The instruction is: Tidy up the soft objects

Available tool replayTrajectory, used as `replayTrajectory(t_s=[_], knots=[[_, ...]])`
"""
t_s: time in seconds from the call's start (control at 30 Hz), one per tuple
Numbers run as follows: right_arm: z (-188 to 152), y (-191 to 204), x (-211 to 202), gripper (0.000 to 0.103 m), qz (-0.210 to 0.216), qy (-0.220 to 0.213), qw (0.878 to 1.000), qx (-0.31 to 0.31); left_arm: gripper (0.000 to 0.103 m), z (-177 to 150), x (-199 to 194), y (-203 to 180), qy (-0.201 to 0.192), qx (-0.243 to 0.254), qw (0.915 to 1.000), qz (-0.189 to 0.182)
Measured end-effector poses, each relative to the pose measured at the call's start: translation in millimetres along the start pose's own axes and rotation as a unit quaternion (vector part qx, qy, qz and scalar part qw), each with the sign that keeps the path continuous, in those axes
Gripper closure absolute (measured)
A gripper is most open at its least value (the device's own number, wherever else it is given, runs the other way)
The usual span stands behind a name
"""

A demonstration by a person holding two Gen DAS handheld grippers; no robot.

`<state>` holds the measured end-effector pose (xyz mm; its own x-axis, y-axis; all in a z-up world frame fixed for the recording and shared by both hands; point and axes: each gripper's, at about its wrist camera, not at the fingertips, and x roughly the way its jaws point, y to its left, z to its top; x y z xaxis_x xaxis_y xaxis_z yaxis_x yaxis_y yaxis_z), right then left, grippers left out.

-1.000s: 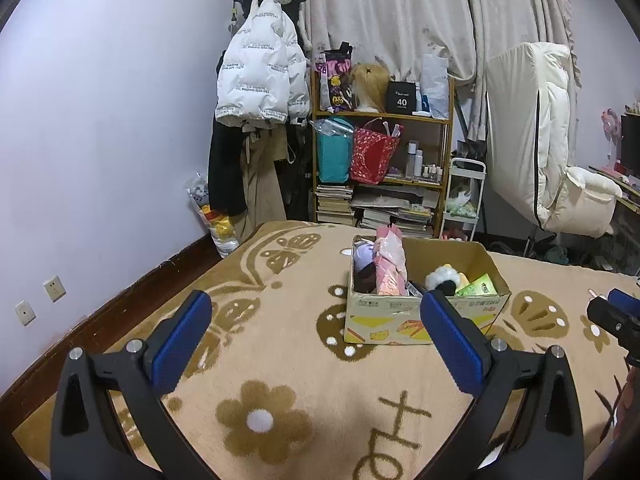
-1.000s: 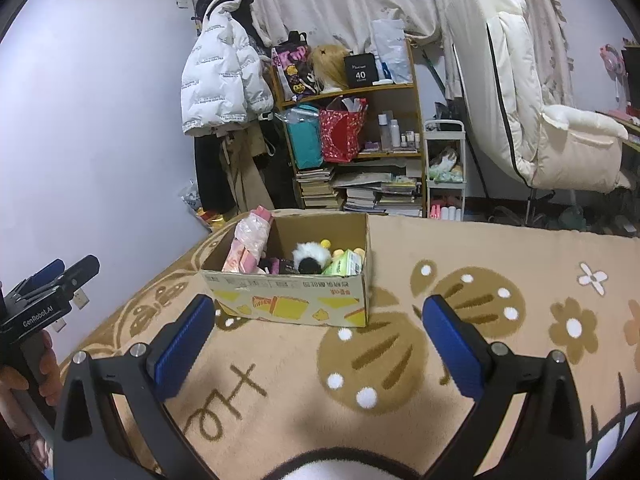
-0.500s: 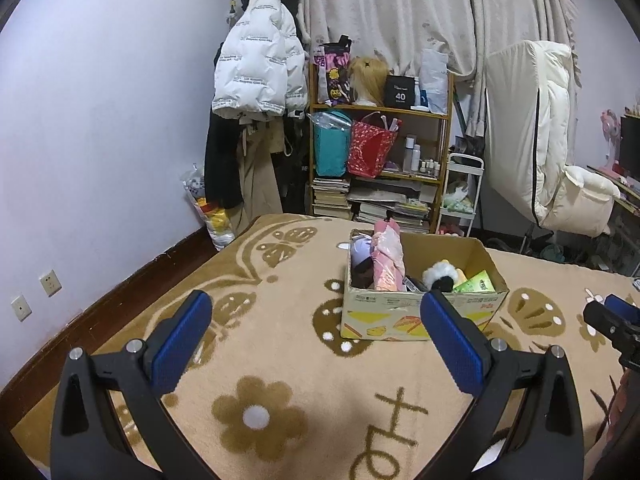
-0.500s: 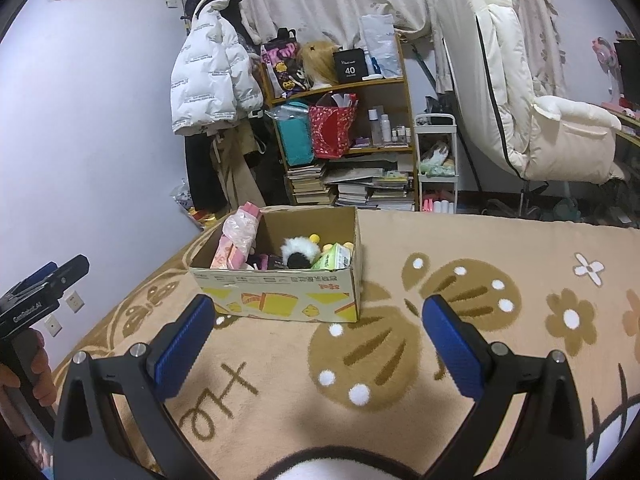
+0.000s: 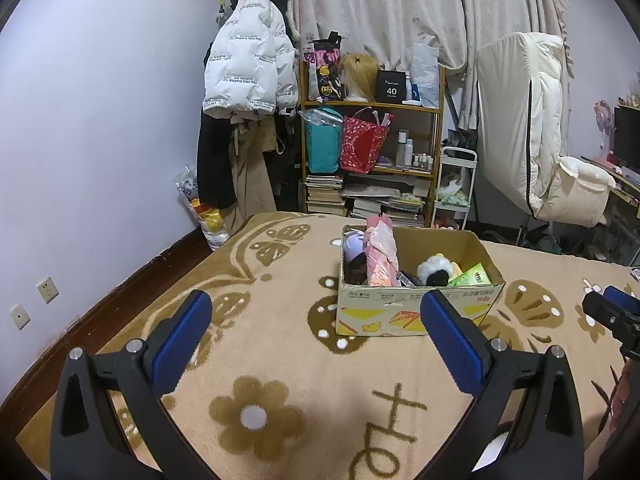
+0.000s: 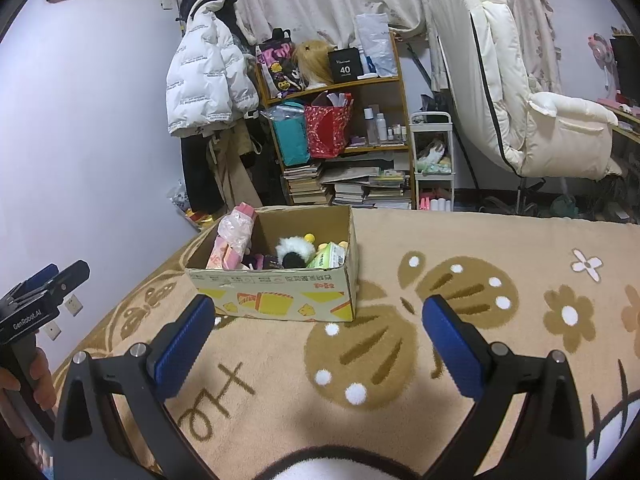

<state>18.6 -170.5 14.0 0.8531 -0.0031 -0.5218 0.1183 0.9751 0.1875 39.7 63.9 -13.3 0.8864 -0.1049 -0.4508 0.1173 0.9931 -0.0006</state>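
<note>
Here a tan blanket (image 5: 280,360) with brown flowers covers what looks like a bed, with a lilac wall (image 5: 100,120), a crowded shelf (image 5: 372,152) and a white jacket (image 5: 248,68) beyond. A box (image 5: 416,312) sits on it, holding a pink packet (image 5: 380,256) and a panda plush (image 5: 434,270). The left claw (image 5: 316,344) and right claw (image 6: 318,346) both hang spread and empty near the box, nothing between.

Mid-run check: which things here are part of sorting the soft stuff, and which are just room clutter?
Job:
cardboard box
black-and-white plush inside it
pink wrapped bundle at its left end
green packet
left gripper, right gripper, jaws of both open and empty

Clutter:
white puffer jacket
bookshelf
cream recliner
patterned blanket, only the work surface
</note>
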Motion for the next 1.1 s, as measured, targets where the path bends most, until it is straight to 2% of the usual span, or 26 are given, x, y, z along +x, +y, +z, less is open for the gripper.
replayTrajectory(t_s=[1.1], knots=[[0, -2, -1, 0.000, -0.002, 0.000, 1.000, 0.001, 0.000, -7, 4, -8, 0.012, 0.011, 0.9999, -0.004]])
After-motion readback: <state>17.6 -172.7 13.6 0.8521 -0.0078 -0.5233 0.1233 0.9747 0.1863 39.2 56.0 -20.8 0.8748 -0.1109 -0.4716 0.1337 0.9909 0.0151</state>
